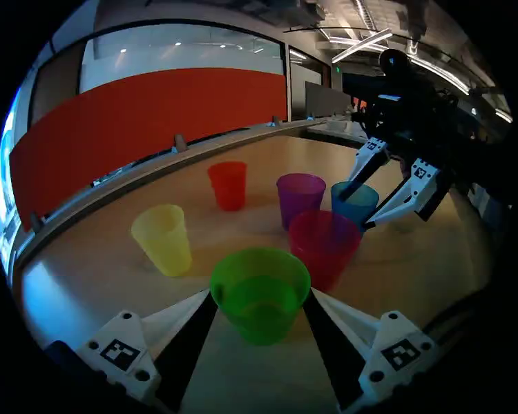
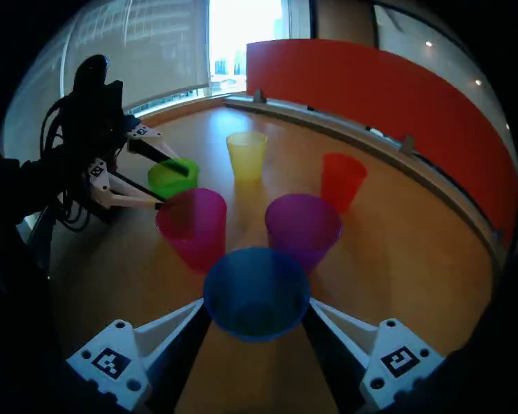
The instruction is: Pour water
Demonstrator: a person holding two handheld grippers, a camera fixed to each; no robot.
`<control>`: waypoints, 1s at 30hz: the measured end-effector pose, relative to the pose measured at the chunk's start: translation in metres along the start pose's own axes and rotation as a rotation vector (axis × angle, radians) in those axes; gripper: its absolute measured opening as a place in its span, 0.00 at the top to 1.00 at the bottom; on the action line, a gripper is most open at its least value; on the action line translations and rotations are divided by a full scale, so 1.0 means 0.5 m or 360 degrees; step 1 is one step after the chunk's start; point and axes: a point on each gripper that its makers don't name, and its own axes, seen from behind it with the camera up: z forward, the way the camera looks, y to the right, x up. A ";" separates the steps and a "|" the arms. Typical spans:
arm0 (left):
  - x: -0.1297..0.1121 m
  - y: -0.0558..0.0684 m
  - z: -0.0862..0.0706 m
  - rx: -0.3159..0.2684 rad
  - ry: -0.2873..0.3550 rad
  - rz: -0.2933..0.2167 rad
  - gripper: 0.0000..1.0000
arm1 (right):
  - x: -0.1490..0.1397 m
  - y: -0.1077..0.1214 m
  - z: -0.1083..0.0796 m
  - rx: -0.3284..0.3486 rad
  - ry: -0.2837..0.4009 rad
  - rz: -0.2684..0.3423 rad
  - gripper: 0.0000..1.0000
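Note:
My left gripper [image 1: 259, 295] is shut on a green cup [image 1: 260, 293] that stands on the wooden table [image 1: 93, 276] and holds clear water. The right gripper view shows that same gripper [image 2: 164, 179] at far left with its white fingers on either side of the green cup [image 2: 173, 177]. My right gripper [image 2: 257, 300] is shut on a blue cup [image 2: 257, 293], upright on the table; I cannot tell whether it holds liquid. Across the table in the left gripper view, the right gripper [image 1: 359, 203] clasps the blue cup [image 1: 354, 201].
Between the two held cups stand a magenta cup [image 1: 323, 246], a purple cup [image 1: 300, 198], an orange cup [image 1: 228, 184] and a yellow cup [image 1: 164, 238], all upright. An orange-red partition [image 1: 148, 117] runs along the table's far edge.

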 end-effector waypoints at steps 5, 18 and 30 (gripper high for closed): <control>-0.006 -0.001 0.002 -0.0004 -0.0027 0.0016 0.15 | -0.002 0.000 0.002 0.0003 -0.0005 0.0004 0.10; -0.013 -0.005 0.002 -0.0007 -0.0097 0.0051 0.14 | -0.027 0.003 -0.002 -0.0013 -0.0060 0.0009 0.00; -0.023 -0.007 0.000 -0.0027 -0.0187 0.0077 0.14 | -0.033 0.009 -0.019 -0.0051 -0.0060 0.0003 0.00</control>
